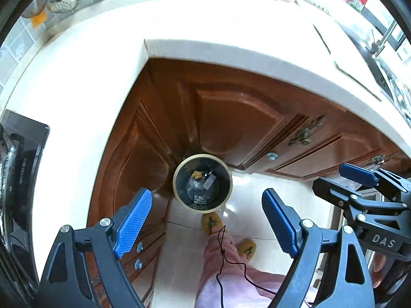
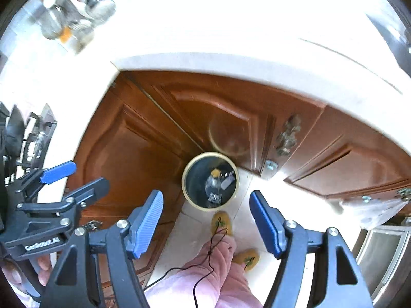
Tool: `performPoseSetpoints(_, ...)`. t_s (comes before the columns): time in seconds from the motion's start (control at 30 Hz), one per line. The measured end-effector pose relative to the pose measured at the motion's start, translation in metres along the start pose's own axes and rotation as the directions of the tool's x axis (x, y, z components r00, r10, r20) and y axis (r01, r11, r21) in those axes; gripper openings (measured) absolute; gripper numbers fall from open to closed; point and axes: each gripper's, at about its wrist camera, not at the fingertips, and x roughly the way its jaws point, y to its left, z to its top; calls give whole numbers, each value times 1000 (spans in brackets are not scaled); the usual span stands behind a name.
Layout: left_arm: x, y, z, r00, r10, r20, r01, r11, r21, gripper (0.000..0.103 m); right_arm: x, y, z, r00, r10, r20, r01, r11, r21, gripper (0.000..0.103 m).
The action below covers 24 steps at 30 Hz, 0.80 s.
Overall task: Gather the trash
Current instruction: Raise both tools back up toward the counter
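On the floor, in the corner where two runs of wooden cabinets (image 1: 231, 118) meet: one round trash bin (image 1: 202, 182), cream rim, dark liner, open top.

Contents, seen from above in both wrist views: a crumpled clear item, a small yellow-orange scrap, a pale wrapper. Exact identity too small to tell.

Left gripper (image 1: 206, 223): jaws apart, blue pads facing, nothing between them. Points steeply down, with the bin ahead of its tips.

Right gripper (image 2: 206, 220): jaws apart, likewise empty. Also points steeply down, above the bin and slightly nearer the person.

Table (image 1: 205, 25): pale, L-shaped, wrapping the corner above the cabinets; far edge overexposed. Items along its back edge are blurred and cannot be confirmed as trash.

Person: pink trouser leg (image 2: 218, 264) and two yellow slippers (image 2: 221, 222) just in front of the bin; a thin black cord (image 2: 210, 254) hangs over the leg.

Judgement: both grippers appear free for the next pickup. To do it well, keep the jaws wide on approach, choose one piece, close squarely across it, and keep the cord clear of the pads.
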Motion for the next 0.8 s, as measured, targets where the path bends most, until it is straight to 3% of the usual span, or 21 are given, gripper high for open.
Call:
performPoseSetpoints(0.37, -91, -34, 11, 990, 18, 141, -25, 999, 44, 87, -92, -14, 14, 988, -35, 151, 41, 998, -43, 70)
performPoseSetpoints(0.53, -117, -45, 31, 975, 5, 220, -15, 999, 43, 94, -126, -23, 30, 972, -47, 229, 60, 997, -50, 70)
performPoseSetpoints(0.8, -130, -58, 84, 955, 2, 296, -23, 997, 69, 94, -150, -44, 85, 959, -68, 274, 81, 996, -38, 70)
